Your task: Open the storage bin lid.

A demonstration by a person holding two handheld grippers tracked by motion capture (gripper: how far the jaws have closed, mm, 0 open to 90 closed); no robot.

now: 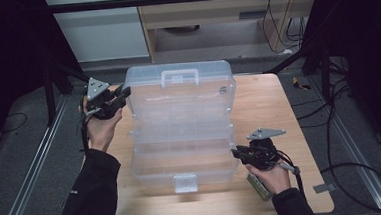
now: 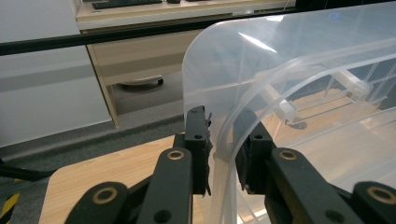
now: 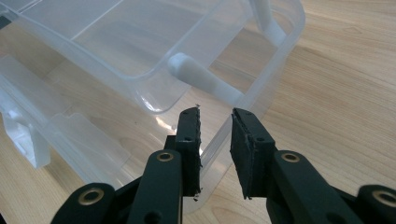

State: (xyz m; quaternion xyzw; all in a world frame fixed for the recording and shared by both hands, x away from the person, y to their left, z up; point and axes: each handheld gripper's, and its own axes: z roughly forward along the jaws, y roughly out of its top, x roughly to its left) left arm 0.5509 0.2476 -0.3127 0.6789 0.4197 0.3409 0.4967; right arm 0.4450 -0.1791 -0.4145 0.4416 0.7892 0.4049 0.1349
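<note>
A clear plastic tiered toolbox stands unfolded on the wooden table, with its handled lid at the far end and a front latch at the near end. My left gripper is at the lid's far left corner. In the left gripper view, my left gripper has its jaws astride the lid's curved rim, pads against it. My right gripper is at the base's near right corner. In the right gripper view, my right gripper clasps the base's side wall.
Bare table lies to the right of the box and along the near edge. Beyond the table stands a light wooden desk. Cables trail on the floor at the right. Metal rails run along both sides.
</note>
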